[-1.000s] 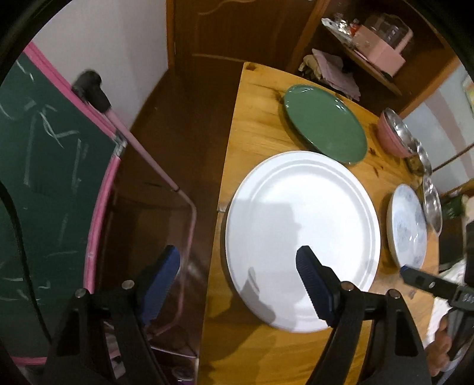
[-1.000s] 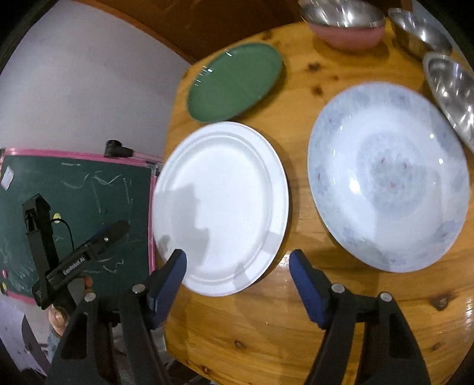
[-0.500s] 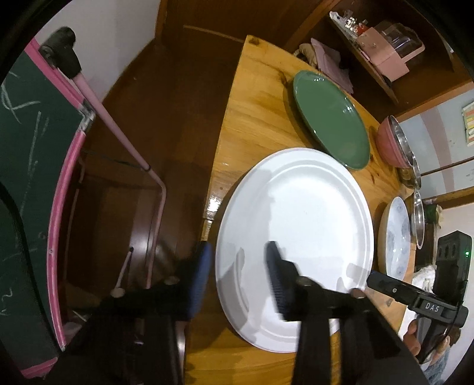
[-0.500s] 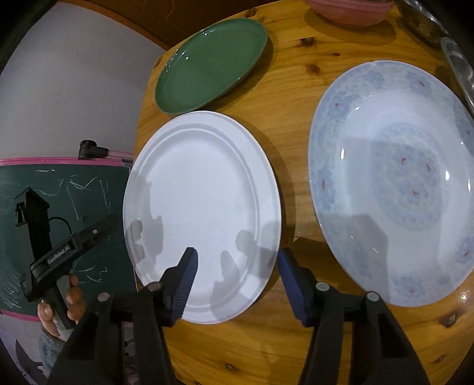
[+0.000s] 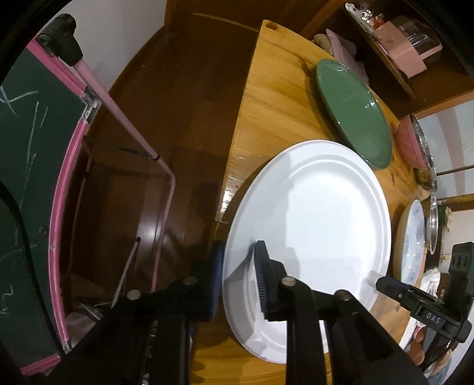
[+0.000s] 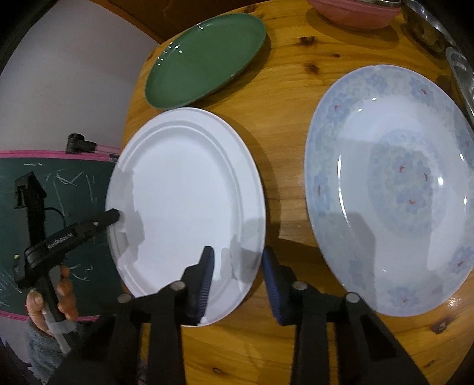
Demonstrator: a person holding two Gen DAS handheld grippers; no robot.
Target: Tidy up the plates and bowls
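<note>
A large white plate (image 5: 314, 231) lies at the table's left edge, overhanging it. My left gripper (image 5: 237, 275) is shut on its left rim, one finger above and one below. My right gripper (image 6: 237, 275) straddles the plate's near right rim (image 6: 189, 207), jaws narrowed but with a gap still showing around the rim. A green plate (image 5: 352, 109) lies beyond the white one; it shows in the right wrist view too (image 6: 204, 59). A blue-flowered plate (image 6: 391, 189) lies to the right.
A pink bowl (image 6: 352, 11) and steel bowls (image 6: 426, 26) stand at the far right of the wooden table (image 6: 284, 97). A pink-framed chalkboard (image 5: 29, 165) stands left of the table, beyond its edge. A shelf (image 5: 394, 50) is behind.
My left gripper moved in and closed on the white plate's left rim. My right gripper moved forward over the plate's near rim and its jaws narrowed.
</note>
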